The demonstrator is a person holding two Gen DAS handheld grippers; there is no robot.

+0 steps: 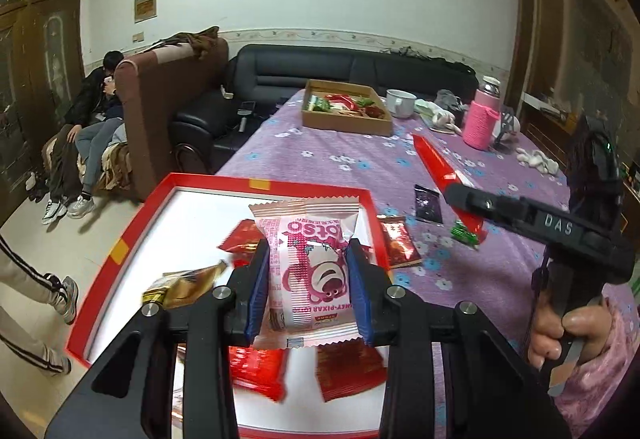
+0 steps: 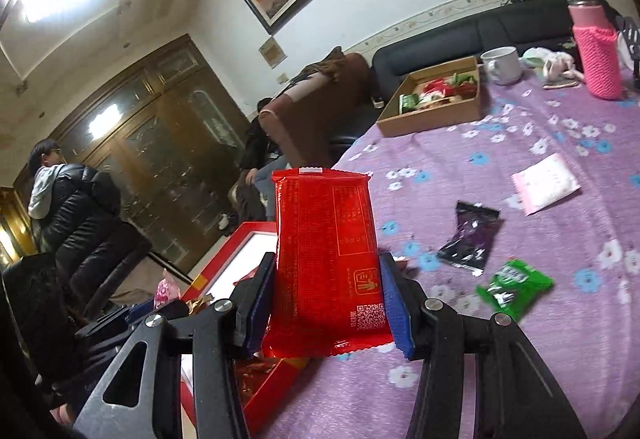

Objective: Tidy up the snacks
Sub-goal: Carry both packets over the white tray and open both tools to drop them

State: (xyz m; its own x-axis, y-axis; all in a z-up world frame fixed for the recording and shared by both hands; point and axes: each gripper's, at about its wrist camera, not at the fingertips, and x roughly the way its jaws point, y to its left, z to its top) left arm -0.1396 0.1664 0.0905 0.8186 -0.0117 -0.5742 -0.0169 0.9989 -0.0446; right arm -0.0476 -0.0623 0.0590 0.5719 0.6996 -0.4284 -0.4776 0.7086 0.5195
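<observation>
The tray (image 1: 120, 251) is positioned at the near left edge of the surface (image 1: 360, 159), with several packets lying in it. A bear-print packet (image 1: 310, 271) is held above the tray. In the right wrist view, a tall packet (image 2: 326, 259) is held upright at 12 o'clock, the tray lying at 9 o'clock. A dark packet (image 2: 472, 235) and a small packet (image 2: 516, 285) lie at 2 o'clock. The cardboard box (image 2: 432, 119), mug (image 2: 502, 65) and bottle (image 2: 596, 51) are located at the far side.
</observation>
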